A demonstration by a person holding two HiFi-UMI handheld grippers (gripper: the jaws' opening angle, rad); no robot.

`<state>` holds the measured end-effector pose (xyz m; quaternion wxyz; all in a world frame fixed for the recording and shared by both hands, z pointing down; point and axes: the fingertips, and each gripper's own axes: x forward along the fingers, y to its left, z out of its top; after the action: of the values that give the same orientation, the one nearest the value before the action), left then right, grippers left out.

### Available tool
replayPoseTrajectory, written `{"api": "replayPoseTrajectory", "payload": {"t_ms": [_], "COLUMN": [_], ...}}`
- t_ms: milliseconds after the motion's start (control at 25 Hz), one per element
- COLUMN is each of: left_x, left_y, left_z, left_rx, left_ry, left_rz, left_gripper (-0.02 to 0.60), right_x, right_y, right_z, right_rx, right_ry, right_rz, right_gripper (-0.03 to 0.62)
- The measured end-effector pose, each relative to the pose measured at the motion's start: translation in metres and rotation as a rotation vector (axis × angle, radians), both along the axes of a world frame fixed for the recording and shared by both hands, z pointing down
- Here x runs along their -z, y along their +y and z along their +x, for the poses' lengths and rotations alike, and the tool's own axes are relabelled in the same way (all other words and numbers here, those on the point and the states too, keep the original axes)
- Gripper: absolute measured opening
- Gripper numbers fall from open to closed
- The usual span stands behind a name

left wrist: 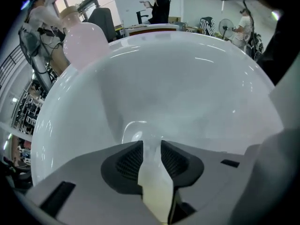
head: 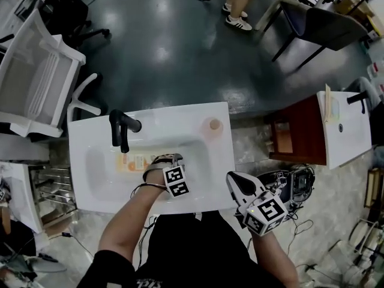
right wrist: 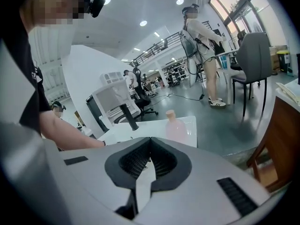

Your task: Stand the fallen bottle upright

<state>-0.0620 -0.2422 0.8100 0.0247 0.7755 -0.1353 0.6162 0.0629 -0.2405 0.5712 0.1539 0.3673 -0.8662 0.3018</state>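
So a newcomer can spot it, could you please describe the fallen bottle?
Find the white sink with the black faucet. In its basin lies the fallen bottle. Unlike the pink bottle upright on the sink's corner, it lies flat and has an orange label.

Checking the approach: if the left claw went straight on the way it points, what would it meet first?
Probably the fallen bottle, whose end shows just past the left claw; behind it lies the sink basin. Depth unclear.
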Motion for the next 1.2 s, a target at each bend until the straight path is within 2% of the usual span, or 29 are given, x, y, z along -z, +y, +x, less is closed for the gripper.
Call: {"api": "replayPoseTrajectory", "payload": {"t_ms": [200,480,560,640,760,800,920,1200], "left_x": [-0.003,-0.008,-0.011,-0.014,-0.015,-0.015,-0.016,-0.009], "left_y": [-0.011,-0.034,-0.032,-0.031,-0.033,-0.034,-0.035,-0.015], "left_z": [0.0,-0.004,-0.005,-0.006,-0.008,-0.008,-0.007,0.0], "left_rx": [0.013,0.106,0.1,0.082,0.081,0.084,0.083,0.009], "left_ry": [-0.028,-0.074,-0.093,-0.122,-0.148,-0.155,-0.166,-0.111], "left_rz": [0.012,0.076,0.079,0.087,0.074,0.068,0.06,0.103], "left_gripper": [0.123,0.131,0.179,0.189,0.182,0.132,0.129,0.121], "right_x": [-0.004,-0.003,-0.003,-0.002,-0.001,0.0,-0.001,0.002], "right_y": [-0.002,0.002,0.004,0.004,0.006,0.007,0.012,0.018], "right_z": [0.016,0.019,0.02,0.024,0.029,0.031,0.035,0.039], "right_rx": [-0.028,-0.018,-0.015,-0.02,-0.023,-0.024,-0.026,-0.007], "right_ry": [-0.007,-0.013,-0.009,0.0,0.008,0.009,0.008,0.003], "right_rz": [-0.009,-0.008,-0.009,-0.011,-0.013,-0.015,-0.02,-0.009], "right_gripper": [0.014,0.014,0.014,0.014,0.014,0.014,0.014,0.014]}}
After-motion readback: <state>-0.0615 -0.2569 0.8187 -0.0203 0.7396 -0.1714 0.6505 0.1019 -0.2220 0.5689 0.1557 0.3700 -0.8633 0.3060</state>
